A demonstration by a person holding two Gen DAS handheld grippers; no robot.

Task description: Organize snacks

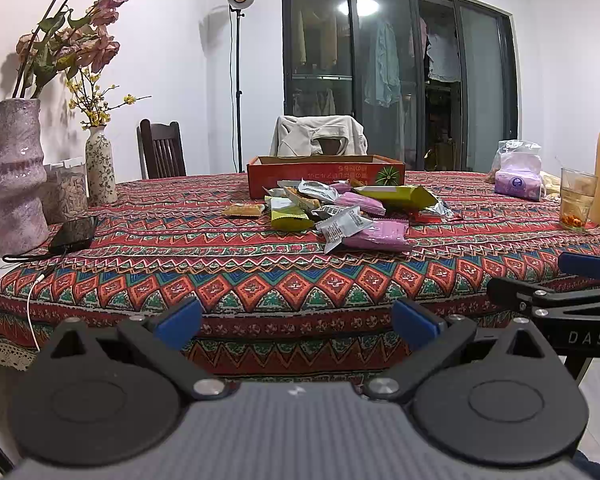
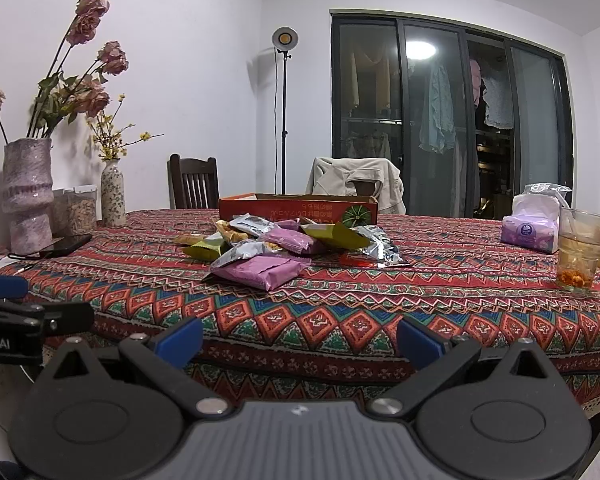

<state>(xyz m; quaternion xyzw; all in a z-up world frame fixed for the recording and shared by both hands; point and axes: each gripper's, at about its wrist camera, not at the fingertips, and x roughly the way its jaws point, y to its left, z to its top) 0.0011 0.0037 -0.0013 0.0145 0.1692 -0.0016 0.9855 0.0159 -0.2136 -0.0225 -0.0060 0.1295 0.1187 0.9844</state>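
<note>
My left gripper (image 1: 296, 318) and right gripper (image 2: 298, 338) both hang off the near edge of the table (image 1: 260, 276), jaws spread wide and empty. The pile of snack packets (image 1: 340, 210) lies on the patterned cloth just in front of the red cardboard box (image 1: 324, 174), a purple packet (image 2: 260, 270) nearest me. A glass (image 2: 580, 248) stands well right of the box.
</note>
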